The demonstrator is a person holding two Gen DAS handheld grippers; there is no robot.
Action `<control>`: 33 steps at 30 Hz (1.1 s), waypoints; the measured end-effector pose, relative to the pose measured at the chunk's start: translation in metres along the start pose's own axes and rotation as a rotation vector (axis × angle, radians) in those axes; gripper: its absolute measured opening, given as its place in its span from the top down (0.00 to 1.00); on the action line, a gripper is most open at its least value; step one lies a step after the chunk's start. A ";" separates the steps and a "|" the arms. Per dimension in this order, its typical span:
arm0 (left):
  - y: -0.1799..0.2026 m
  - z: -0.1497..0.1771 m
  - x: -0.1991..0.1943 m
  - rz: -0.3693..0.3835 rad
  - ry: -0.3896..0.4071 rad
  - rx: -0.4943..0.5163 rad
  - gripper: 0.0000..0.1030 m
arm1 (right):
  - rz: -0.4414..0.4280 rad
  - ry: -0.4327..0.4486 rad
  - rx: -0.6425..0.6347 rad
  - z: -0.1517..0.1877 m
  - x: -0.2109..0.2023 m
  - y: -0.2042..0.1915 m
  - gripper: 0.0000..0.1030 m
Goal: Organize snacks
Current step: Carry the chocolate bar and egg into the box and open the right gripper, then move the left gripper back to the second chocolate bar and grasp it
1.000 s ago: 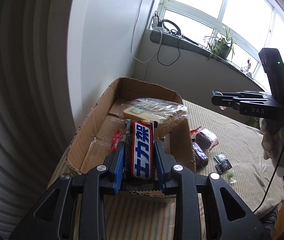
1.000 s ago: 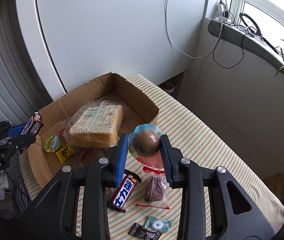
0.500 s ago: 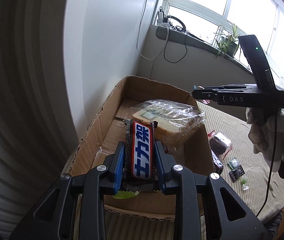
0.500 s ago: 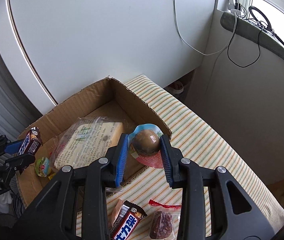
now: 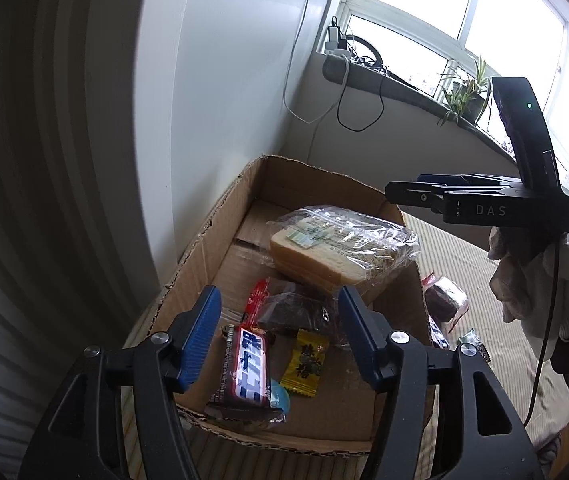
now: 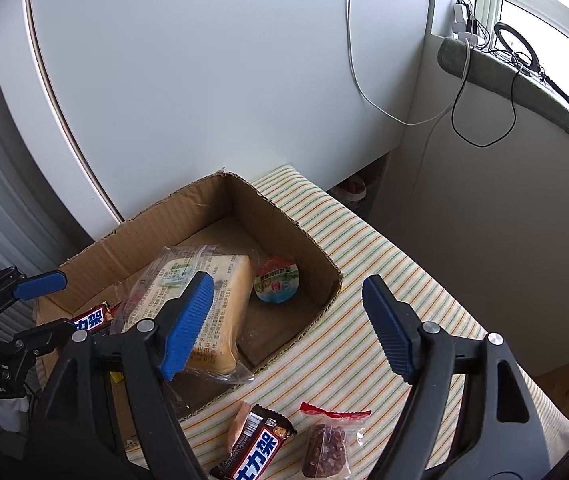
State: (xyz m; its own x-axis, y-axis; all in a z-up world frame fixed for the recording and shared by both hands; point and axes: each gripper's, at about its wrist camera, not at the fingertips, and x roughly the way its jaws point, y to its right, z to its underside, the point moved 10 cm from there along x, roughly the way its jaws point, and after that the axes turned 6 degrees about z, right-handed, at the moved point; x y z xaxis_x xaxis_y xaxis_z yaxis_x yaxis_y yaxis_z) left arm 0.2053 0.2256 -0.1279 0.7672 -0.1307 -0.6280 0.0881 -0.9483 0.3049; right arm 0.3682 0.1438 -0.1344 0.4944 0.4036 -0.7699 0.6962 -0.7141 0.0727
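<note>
Now both grippers hang over the cardboard box [image 5: 212, 240], each spread wide with nothing between the pads. The left gripper [image 5: 278, 330] has just been opening, and the chocolate bar [image 5: 249, 366] lies loose below it at the box's near edge in the lower middle of the left view, beside a yellow candy [image 5: 304, 362] and a dark wrapped cake [image 5: 296, 310]. The right gripper [image 6: 286, 330] has likewise just been opening; a round jelly cup [image 6: 276, 284] rests on the box floor, just beside the bagged bread [image 6: 208, 300] at the frame's centre.

So the step in hand looks like the drop-off: two snacks let go into the box. More remain on the striped cloth [image 6: 364, 240]: a second bar [image 6: 256, 446] and a red-topped date packet [image 6: 326, 444] at the bottom of the right view, and small wrapped sweets at the lower right of the left view. The next move probably calls for pulling back clear of the box wall and dropping toward one of these, pads straddling its narrow sides.

As for writing, the bars carry bold white Chinese characters on a blue band, the ends reading 力架. The right gripper's body shows "DAS" in the left view. The candy's and the bread label's print is too small to read.
</note>
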 end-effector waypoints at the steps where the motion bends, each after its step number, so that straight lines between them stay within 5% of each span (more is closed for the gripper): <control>1: 0.001 0.000 -0.001 0.002 0.002 0.000 0.41 | -0.001 0.003 0.001 0.001 -0.003 0.000 0.23; 18: 0.038 -0.004 -0.030 0.006 0.041 0.065 0.41 | 0.034 0.033 0.027 0.027 -0.056 0.015 0.23; 33: 0.085 0.015 -0.042 0.052 0.034 0.103 0.41 | 0.075 -0.024 0.048 0.115 -0.093 0.039 0.23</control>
State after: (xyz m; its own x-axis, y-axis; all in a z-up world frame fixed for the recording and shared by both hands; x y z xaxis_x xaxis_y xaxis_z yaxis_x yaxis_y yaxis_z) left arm 0.1712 0.1465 -0.0861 0.7904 -0.1717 -0.5880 -0.0166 -0.9656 0.2596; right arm 0.2898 0.0124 -0.1331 0.5316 0.3346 -0.7781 0.6313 -0.7690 0.1007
